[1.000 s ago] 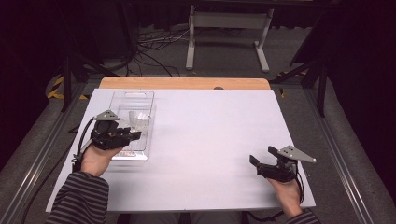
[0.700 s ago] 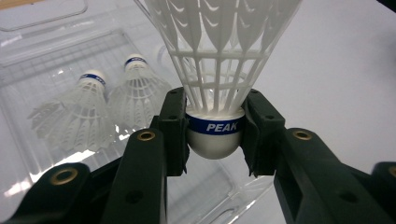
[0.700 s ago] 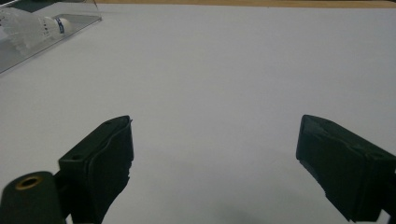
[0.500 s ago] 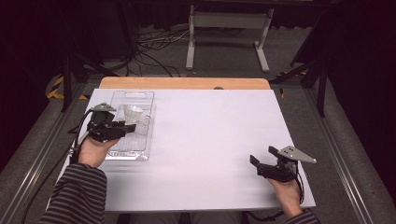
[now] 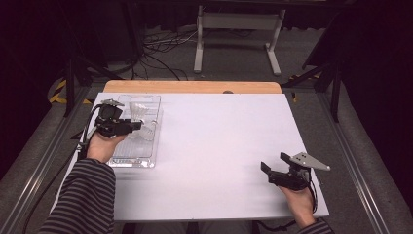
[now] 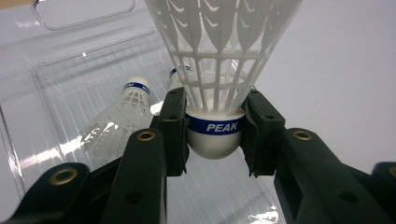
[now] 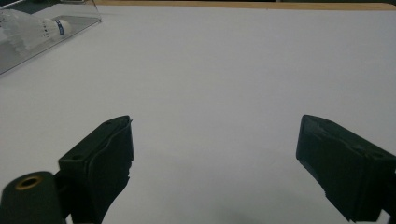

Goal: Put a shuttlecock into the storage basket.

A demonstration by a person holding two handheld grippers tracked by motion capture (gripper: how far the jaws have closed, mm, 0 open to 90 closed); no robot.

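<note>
L tongs [image 6: 214,135] clamped on cork of shuttlecock [image 6: 219,70], skirt pointing away, held over clear tray [image 5: 146,146] where another shuttlecock [image 6: 122,116] lies. R tongs [image 7: 215,168] apart, idle over bench [image 5: 224,136]. Step: carrying/placing. Next: lower w/ care, release inside tray.

Tray [image 5: 127,158] lies at table [image 5: 219,146] left edge. Shuttlecock [image 6: 215,93] sits between left gripper [image 5: 137,125] jaws above tray; second shuttlecock [image 6: 122,114] lies inside. Right gripper [image 5: 267,168] at near-right corner.
</note>
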